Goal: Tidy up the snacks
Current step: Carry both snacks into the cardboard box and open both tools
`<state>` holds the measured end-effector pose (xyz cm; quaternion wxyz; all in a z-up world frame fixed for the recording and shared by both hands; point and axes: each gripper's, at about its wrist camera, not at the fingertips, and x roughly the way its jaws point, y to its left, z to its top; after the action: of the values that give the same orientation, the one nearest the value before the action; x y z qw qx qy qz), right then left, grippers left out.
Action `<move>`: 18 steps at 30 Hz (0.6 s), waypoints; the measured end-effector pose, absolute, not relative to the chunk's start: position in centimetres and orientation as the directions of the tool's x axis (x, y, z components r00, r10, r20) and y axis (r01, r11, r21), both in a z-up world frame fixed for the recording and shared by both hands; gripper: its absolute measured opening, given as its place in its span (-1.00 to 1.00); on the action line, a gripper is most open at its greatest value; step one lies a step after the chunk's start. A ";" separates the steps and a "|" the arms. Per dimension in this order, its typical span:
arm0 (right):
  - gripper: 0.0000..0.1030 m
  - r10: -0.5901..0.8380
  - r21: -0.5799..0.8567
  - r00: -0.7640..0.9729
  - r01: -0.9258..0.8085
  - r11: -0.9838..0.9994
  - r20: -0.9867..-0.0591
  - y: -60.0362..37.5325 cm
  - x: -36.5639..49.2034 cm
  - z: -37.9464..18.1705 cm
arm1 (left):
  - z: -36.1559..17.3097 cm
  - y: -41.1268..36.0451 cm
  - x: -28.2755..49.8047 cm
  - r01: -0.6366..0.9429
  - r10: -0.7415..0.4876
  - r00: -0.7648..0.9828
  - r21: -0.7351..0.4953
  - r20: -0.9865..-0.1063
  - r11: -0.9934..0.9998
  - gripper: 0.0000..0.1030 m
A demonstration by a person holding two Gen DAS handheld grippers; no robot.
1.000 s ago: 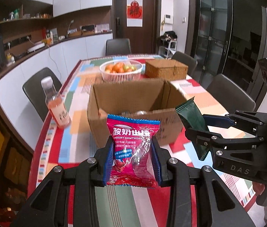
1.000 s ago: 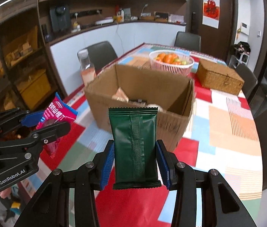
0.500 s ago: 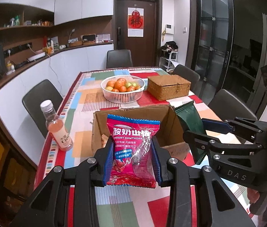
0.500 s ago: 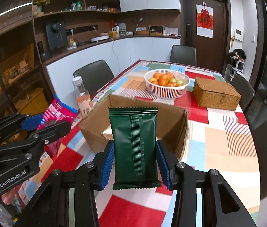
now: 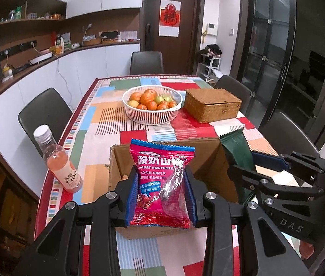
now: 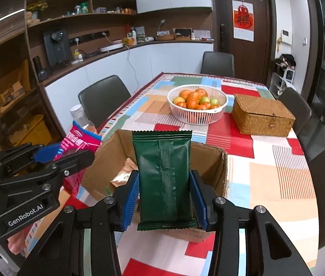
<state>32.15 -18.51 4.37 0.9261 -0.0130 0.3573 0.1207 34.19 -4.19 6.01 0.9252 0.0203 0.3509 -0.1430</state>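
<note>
My left gripper (image 5: 161, 194) is shut on a pink yogurt hawthorn snack bag (image 5: 162, 181), held upright above the near side of an open cardboard box (image 5: 210, 158). My right gripper (image 6: 166, 195) is shut on a dark green snack packet (image 6: 163, 177), held upright over the same box (image 6: 107, 161). A few snack packets (image 6: 125, 172) lie inside the box. In the left wrist view the right gripper (image 5: 275, 172) with the green packet (image 5: 237, 149) is at the right. In the right wrist view the left gripper (image 6: 54, 161) with the pink bag (image 6: 79, 141) is at the left.
A pink drink bottle (image 5: 57, 161) stands left of the box near the table edge. A white basket of fruit (image 5: 152, 107) and a wicker box (image 5: 212, 104) sit further back on the patchwork tablecloth (image 5: 107, 119). Dark chairs (image 5: 44, 119) surround the table.
Both grippers have risen and tilted over the box with their packets still held. The box now appears lower and its inside shows.
</note>
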 end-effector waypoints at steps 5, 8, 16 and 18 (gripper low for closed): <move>-0.14 0.203 0.071 0.686 -0.216 0.974 -0.698 -18.8 34.0 3.2 | 4.7 -4.8 36.7 0.266 -0.223 0.686 -0.046 -0.692 0.963 -0.31; -0.14 0.196 0.069 0.671 -0.212 0.975 -0.715 -18.8 35.1 2.6 | 3.9 -5.1 37.9 0.251 -0.194 0.682 -0.024 -0.705 0.968 -0.30; 0.08 0.158 0.057 0.658 -0.173 0.983 -0.736 -19.4 36.0 1.1 | 2.6 -5.1 37.5 0.216 -0.116 0.702 0.054 -0.702 0.975 0.02; 0.15 0.147 0.043 0.664 -0.171 0.984 -0.733 -19.4 35.7 1.1 | 2.8 -4.8 36.7 0.211 -0.119 0.708 0.047 -0.696 0.976 0.03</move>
<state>35.68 -19.45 1.09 0.9121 -0.0146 0.4003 0.0872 36.70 -4.81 2.79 0.9221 0.0616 0.3714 -0.0894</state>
